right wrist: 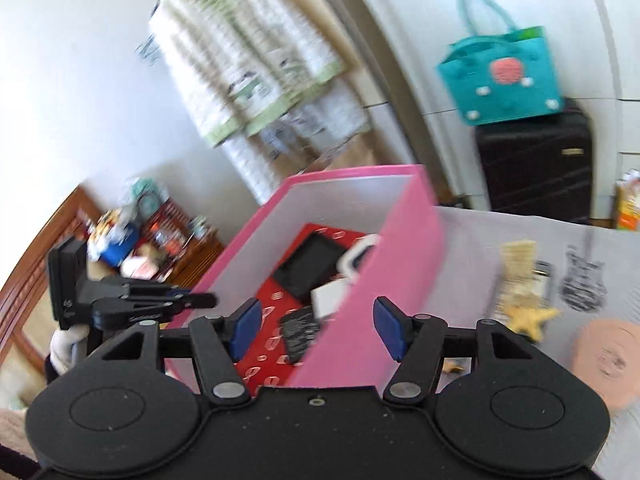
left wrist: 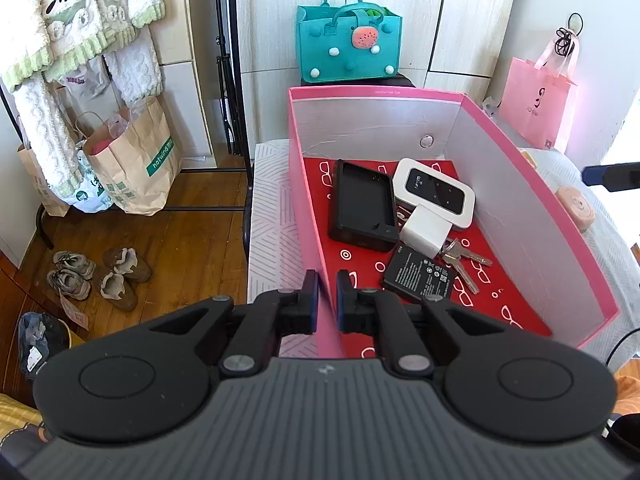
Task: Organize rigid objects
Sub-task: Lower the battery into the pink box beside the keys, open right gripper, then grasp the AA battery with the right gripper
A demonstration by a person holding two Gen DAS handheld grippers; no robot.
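Observation:
A pink box with a red patterned floor sits on a white-covered table. Inside lie a black case, a white Wi-Fi router, a white charger, a black battery and keys. My left gripper is shut on the box's left wall near its front corner. My right gripper is open and empty, straddling the box's right wall from above. The left gripper also shows in the right wrist view at the box's far wall.
On the table right of the box lie a yellow star, a woven piece, a dark patterned item and a peach tape roll. A teal bag stands on a black suitcase. Paper bags and shoes are on the floor left.

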